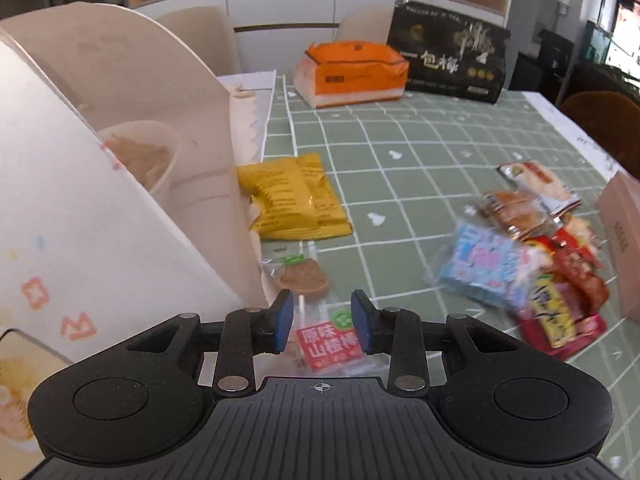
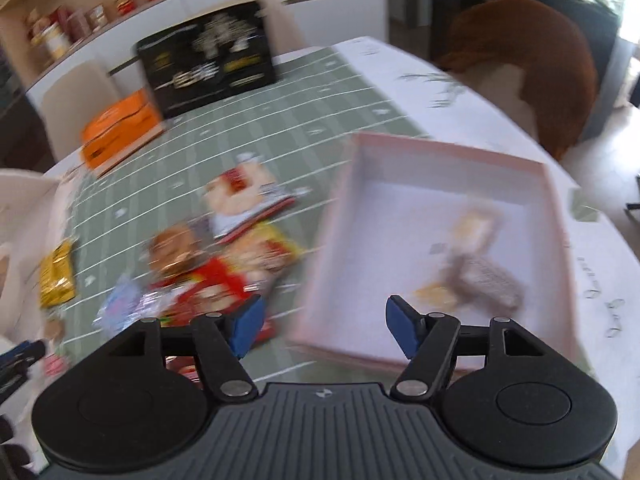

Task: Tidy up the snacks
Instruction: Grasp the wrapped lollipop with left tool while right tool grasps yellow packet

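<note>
**Both tongs parted over a snack-strewn desk**

Nearest the left wrist camera, the left tongs [image 1: 321, 322] hover low with their blue pads moderately apart, straddling a clear-wrapped hawthorn snack with a red label [image 1: 329, 342] that lies on the green grid-patterned desk [image 1: 420, 148]; they grip nothing. Just beyond it lies a flat yellow foil packet [image 1: 292, 196], beside a tall white cardboard box [image 1: 80, 184].

The right tongs [image 2: 323, 328] are spread wide and empty, above the near edge of a shallow pink cardboard tray [image 2: 440, 144]. Inside the tray lies one blurred grey-and-yellow wrapped snack [image 2: 476, 276].

A loose heap of red, blue and orange snack packets [image 1: 532, 264] sits between both tongs. Only the right view shows the tray's inside; only the left shows the hawthorn label clearly.
</note>
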Demonstrator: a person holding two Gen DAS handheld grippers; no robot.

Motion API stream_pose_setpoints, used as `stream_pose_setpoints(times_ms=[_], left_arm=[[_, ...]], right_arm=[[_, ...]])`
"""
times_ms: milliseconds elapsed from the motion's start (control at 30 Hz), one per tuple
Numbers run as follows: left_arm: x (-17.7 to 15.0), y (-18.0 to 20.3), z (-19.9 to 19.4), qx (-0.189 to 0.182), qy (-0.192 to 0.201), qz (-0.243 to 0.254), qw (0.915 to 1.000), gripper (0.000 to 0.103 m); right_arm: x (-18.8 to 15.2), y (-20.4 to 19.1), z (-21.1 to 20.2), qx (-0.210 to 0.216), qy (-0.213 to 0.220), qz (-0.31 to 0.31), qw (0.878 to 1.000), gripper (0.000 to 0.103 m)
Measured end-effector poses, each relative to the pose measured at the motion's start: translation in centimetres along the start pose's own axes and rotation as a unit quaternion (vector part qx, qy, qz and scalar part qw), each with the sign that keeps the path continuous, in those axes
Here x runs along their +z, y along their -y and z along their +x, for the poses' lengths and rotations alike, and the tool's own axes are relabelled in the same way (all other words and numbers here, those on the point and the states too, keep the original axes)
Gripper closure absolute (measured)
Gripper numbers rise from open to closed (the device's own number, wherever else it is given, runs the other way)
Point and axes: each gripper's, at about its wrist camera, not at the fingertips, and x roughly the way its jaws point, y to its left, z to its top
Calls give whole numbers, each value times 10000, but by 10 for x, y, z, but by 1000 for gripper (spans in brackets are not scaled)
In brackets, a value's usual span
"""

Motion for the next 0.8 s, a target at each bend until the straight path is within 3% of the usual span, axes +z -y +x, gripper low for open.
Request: stream_pose_setpoints(times_ms=[100, 167, 267, 400, 567, 733, 800], left_arm=[[-1, -3, 11, 48, 11, 46, 10000, 68], [-4, -4, 19, 100, 99, 154, 9998, 73], [-8, -2, 27, 24, 194, 296, 9994, 73], [-16, -5, 26, -597, 203, 312, 9975, 73], [-22, -24, 21, -1028, -23, -28, 9947, 72], [-21, -28, 19, -1129, -97, -93, 9935, 73], [-20, -27, 20, -1149, -106, -130, 9932, 73]], right_arm=[[8, -42, -2, 156, -59, -351, 9992, 34], [17, -73, -1, 324, -116, -585, 9977, 29], [32, -119, 9, 630, -280, -925, 9933, 23], [52, -193, 42, 1073, -825, -1435, 9804, 22], [60, -287, 98, 1478, -1506, -2092, 9548, 22], [54, -342, 153, 1379, -1690, -2484, 9438, 22], [48, -349, 164, 1212, -1629, -2665, 9422, 31]])
